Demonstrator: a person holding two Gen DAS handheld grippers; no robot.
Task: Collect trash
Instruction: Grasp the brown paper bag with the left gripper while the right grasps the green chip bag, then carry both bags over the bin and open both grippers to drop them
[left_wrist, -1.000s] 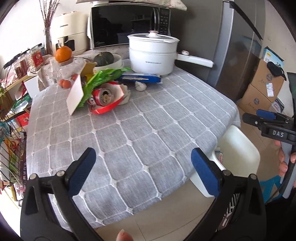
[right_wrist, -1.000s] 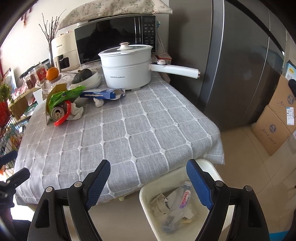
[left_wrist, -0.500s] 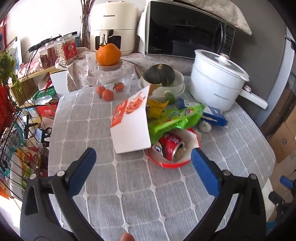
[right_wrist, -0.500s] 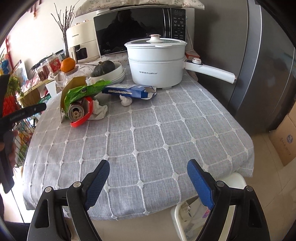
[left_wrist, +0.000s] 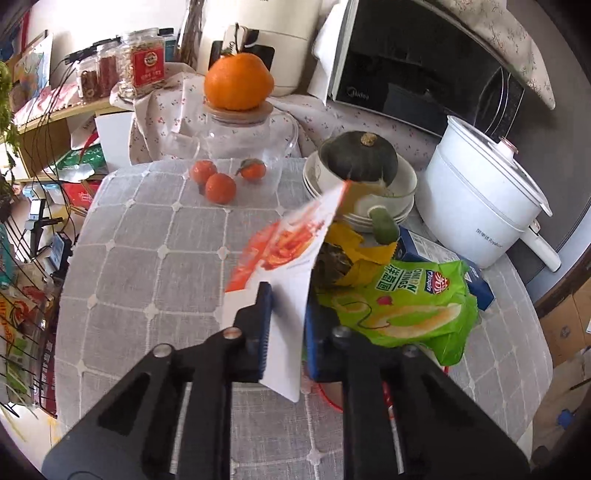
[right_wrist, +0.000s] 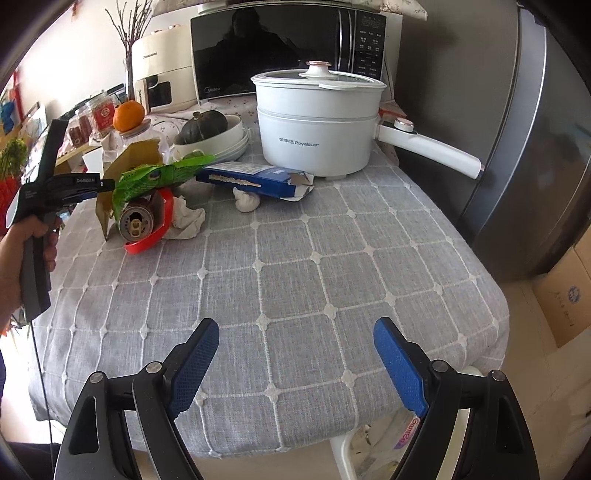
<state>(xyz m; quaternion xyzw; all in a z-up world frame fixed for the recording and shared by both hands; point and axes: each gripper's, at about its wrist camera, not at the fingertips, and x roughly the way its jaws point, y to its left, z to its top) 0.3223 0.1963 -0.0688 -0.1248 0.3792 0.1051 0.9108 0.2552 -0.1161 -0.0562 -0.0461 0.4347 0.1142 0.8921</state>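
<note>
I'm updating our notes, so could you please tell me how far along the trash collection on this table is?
Some wrappers already lie in the white bin below the table edge. In hand: the left tongs have just closed on the white and red card. The right tongs hang open and empty. Left: green snack bag, drink can, red lid, crumpled tissues, blue box.
</note>
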